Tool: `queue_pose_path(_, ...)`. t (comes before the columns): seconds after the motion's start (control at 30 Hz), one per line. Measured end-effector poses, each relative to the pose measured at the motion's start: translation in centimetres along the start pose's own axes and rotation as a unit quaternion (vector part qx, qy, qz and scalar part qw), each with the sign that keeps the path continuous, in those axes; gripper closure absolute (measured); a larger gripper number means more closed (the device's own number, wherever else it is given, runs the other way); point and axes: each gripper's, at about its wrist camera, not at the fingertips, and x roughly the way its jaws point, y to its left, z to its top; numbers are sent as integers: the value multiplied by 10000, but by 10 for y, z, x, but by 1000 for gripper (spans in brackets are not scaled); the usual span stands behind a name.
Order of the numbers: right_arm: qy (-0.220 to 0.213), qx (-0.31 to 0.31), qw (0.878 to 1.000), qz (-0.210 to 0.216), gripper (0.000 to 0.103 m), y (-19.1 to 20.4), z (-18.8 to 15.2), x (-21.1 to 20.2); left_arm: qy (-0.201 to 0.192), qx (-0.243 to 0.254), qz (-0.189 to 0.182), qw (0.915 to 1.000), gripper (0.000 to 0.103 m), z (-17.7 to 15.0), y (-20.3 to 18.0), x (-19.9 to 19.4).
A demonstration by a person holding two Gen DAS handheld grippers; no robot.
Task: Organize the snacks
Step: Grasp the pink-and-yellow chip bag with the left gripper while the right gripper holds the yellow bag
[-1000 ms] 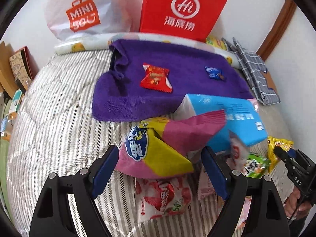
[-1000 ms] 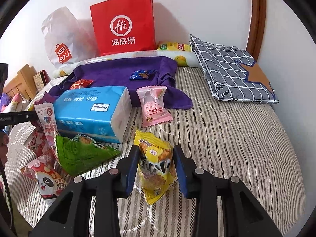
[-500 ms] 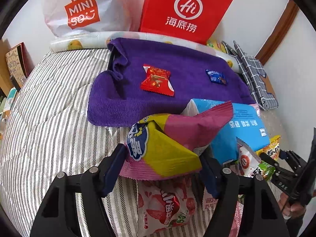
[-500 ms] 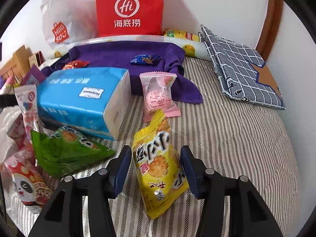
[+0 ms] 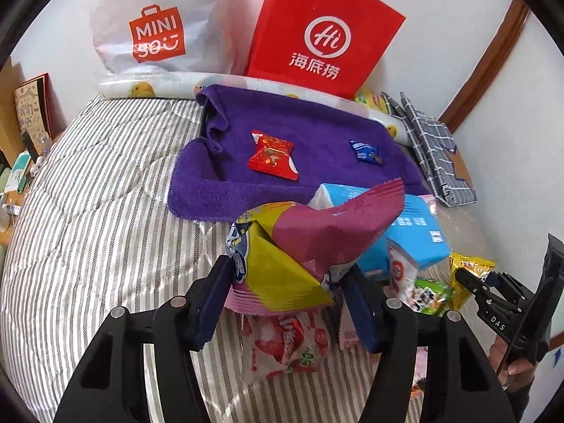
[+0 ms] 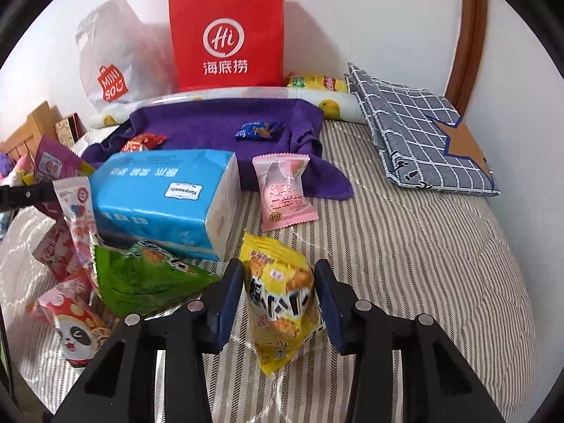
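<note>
- The left hand-held gripper [image 5: 285, 294] had its dark blue pads against both sides of a puffy pink and yellow foil snack bag [image 5: 303, 257], and its jaws were closing on it; the bag stood lifted above the striped grey and white bed cover [image 5: 105, 218].
- Under that bag lay a red and white strawberry-print snack packet [image 5: 287, 343] on the bed cover.
- The right hand-held gripper [image 6: 279, 298] was closing its jaws around a yellow crinkled foil snack bag with black characters [image 6: 280, 303]. The left pad touched the bag's side; whether the right pad pressed it I could not tell.
- Just left of the yellow bag lay a green foil snack bag [image 6: 141, 278], against a light blue soft pack of tissues [image 6: 165, 197].
- A pale pink sealed snack packet [image 6: 285, 190] lay beyond the yellow bag, at the edge of a purple towel [image 5: 317, 141].
- On the towel rested a small red candy wrapper [image 5: 273, 155] and a small blue candy wrapper [image 5: 366, 151], well apart.
- A red paper carrier bag [image 6: 227, 35] and a white plastic shopping bag [image 5: 158, 21] stood against the wall behind the towel.
</note>
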Motion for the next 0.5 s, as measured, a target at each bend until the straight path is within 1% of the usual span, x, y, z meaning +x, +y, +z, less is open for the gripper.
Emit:
queue_pose_path(0.17,-37,89,10000,11,66,-1,-4,-10,-100,13,-94,9999,42,-5,-6,-15)
queue_pose_path(0.5,-356,177,9992,33,69,-4,-1,-42,-301,171,-173,9993,43,-11,-28,-42)
